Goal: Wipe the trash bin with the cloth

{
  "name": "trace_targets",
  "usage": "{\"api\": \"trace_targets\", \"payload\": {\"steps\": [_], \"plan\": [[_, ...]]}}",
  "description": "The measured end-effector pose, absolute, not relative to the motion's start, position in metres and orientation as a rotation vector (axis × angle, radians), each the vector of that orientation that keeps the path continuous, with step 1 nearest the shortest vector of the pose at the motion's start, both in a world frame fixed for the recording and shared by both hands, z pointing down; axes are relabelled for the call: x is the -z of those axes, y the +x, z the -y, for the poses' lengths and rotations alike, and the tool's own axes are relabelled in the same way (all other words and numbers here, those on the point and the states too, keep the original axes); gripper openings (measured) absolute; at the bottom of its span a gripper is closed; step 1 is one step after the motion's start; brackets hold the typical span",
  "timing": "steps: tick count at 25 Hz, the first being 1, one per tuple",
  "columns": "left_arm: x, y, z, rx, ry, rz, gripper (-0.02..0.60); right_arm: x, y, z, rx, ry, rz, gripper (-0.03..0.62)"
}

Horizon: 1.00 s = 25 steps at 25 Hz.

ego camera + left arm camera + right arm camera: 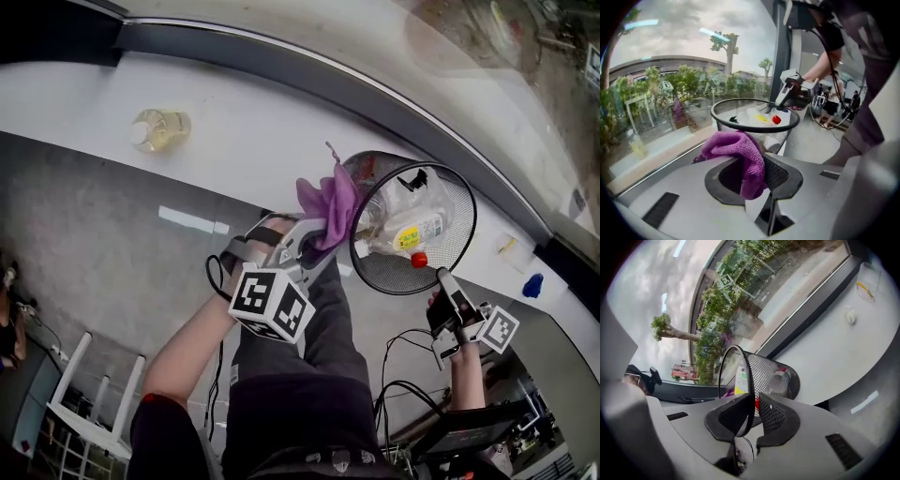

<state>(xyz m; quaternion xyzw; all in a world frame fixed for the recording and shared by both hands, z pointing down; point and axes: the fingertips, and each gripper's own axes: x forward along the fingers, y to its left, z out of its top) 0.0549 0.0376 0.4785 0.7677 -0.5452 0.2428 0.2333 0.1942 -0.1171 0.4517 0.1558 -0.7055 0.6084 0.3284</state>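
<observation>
Left gripper (pixel 317 234): jaws nearly together, pinching purple cloth (pixel 330 199). Cloth bunches past tips and touches outer mesh of bin (pixel 394 274) just under rim. Bin: black mesh, trash inside, mouth toward head camera, by white ledge (pixel 234 122) at window. Right gripper (pixel 442 277): jaws slightly spread, straddling near rim, thin gap beside wire.

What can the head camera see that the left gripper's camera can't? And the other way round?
Only the head view shows the marker cube on the left hand-held gripper and a small blue thing on the white ledge. Only the left gripper view shows trees and cloudy sky. Both show the purple cloth pinched in the left gripper's jaws, the mesh trash bin holding rubbish, and the right hand-held gripper at its rim.
</observation>
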Motion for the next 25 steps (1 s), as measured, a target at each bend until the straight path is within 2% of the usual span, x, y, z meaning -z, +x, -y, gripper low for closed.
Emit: {"api": "trace_targets", "payload": {"steps": [4,7,8,10,13,17,20,22,24,25], "plan": [[-0.473,0.092,-0.058,-0.661,2.150,1.411,0.084,-0.451,0.198,0.089,-1.619,0.441,1.856,0.061],[-0.466,0.096,-0.063,-0.568,2.113,1.423,0.084,-0.449,0.198,0.082,-1.431,0.448,1.957,0.063],[-0.464,0.094,-0.062,-0.516,2.089,1.440,0.084,-0.447,0.199,0.086,-1.333,0.449,1.988,0.066],[-0.460,0.083,-0.056,-0.402,2.019,1.493,0.084,-0.438,0.197,0.105,-1.143,0.440,2.062,0.124],[-0.453,0.056,-0.046,-0.314,1.948,1.584,0.084,-0.413,0.173,0.150,-0.886,0.409,2.234,0.126],[-0.446,0.035,-0.036,-0.418,2.000,1.627,0.084,-0.401,0.132,0.185,-0.686,0.287,2.342,0.126],[-0.444,0.022,-0.035,-0.479,2.004,1.652,0.084,-0.423,0.128,0.184,-0.630,0.207,2.255,0.126],[-0.443,0.016,-0.035,-0.503,2.006,1.668,0.084,-0.441,0.130,0.177,-0.628,0.171,2.169,0.120],[-0.442,0.014,-0.036,-0.501,2.014,1.676,0.084,-0.444,0.125,0.170,-0.696,0.156,2.154,0.044],[-0.442,0.014,-0.037,-0.497,2.016,1.677,0.084,-0.442,0.122,0.167,-0.762,0.159,2.163,0.040]]}}
